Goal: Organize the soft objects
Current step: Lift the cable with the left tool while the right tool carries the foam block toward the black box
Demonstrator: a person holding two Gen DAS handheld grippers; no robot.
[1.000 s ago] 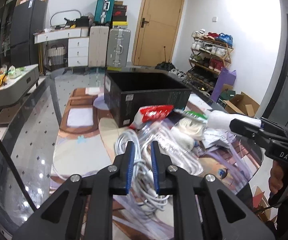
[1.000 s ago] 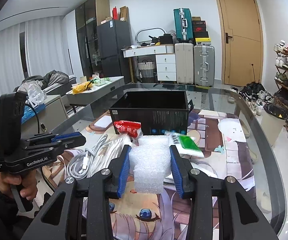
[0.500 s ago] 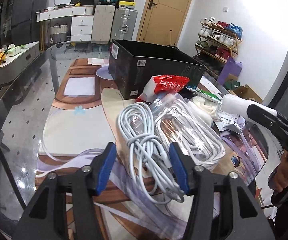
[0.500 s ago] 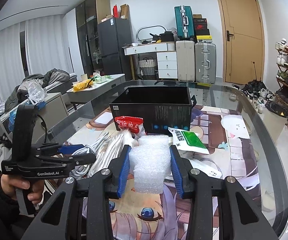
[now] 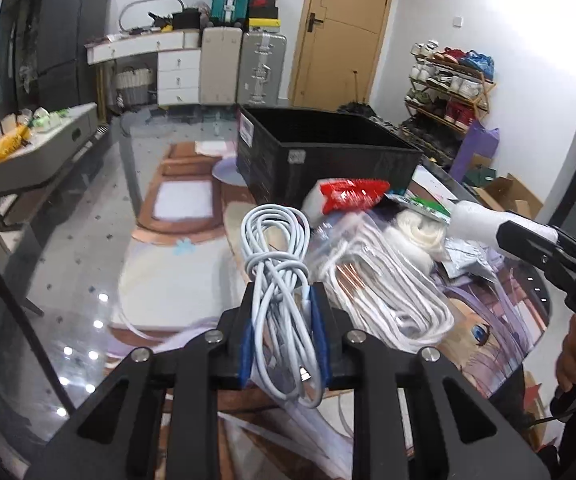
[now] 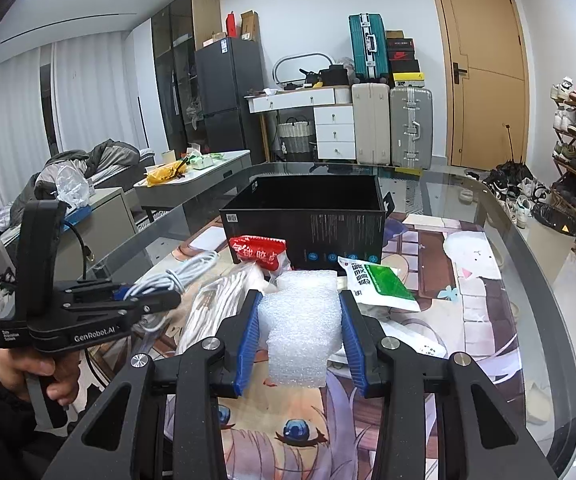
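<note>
Cable bundle [image 5: 277, 276], lower centre, pinched in our left gripper [image 5: 283, 334]; foam block [image 6: 302, 328] clamped in our right gripper [image 6: 300, 338]; black box [image 6: 308, 216] waits mid-frame, seemingly empty; we should lift clear of the pile before carrying across, minding dangling loops.

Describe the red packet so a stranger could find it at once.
Find the open black box on the glass table. The red packet leans against its near wall, topping the pile. It is the only red item; its neighbours are white or green.
</note>
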